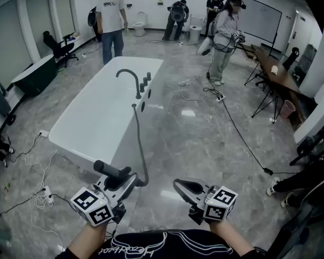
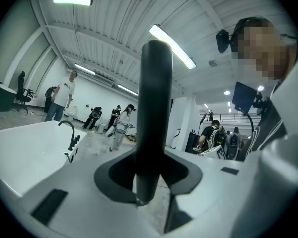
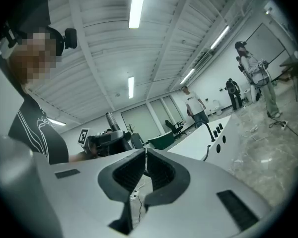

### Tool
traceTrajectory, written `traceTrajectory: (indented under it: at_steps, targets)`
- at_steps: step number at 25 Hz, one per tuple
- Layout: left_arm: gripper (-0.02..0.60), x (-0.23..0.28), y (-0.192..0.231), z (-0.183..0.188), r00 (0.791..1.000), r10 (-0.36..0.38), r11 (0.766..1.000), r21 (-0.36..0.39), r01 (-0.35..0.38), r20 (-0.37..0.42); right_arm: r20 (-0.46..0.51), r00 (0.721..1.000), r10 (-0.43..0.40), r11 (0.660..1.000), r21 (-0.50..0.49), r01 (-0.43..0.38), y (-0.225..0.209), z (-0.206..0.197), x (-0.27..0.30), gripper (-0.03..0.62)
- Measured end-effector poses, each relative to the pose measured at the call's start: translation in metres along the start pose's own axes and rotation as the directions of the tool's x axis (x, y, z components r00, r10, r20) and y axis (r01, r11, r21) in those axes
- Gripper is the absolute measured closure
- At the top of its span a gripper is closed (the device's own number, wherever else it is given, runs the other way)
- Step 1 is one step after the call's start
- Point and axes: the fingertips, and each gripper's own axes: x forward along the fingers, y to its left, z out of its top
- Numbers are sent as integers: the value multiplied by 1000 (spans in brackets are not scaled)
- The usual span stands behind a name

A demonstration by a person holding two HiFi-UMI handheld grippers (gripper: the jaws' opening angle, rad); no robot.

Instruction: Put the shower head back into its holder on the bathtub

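The white bathtub stands ahead on the floor, with a black curved faucet and knobs on its right rim. A dark hose runs from that rim down to the black shower head. My left gripper is shut on the shower head handle, which stands upright between the jaws of the left gripper, short of the tub's near end. My right gripper hovers beside it, shut and empty, as the right gripper view confirms. The tub lies ahead of it.
Several people stand at the far end near a toilet. Cables trail over the marble floor at right, and a power strip lies at lower left. Tables line the right side, a desk and chair the left.
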Motion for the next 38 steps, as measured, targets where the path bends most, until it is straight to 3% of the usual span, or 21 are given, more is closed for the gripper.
traceTrajectory:
  at_steps: [10,18,23,30,38]
  targets:
    - [457,13,-9,2,1000,0,1000,2,0,26,-20,1000,8,1000,-23,-8,-15,-8,-16,574]
    - [459,28,32,25,994,-28,998,-58,34,102,-72,997,1,999,-35,-4,-46,-18,18,572]
    - [459,52,92,44,990,-41,995,-85,52,132,-107,994,4,999,-32,-7,-89,-18,71,572]
    - [459,104,212,85,989,-73,989,-120,89,128,-147,989,-9,1000,12,11,-172,-15,184,560]
    - [459,165,330,129,985,-128,973,-176,147,118,-218,976,-15,1000,-18,11,-251,-9,299,452]
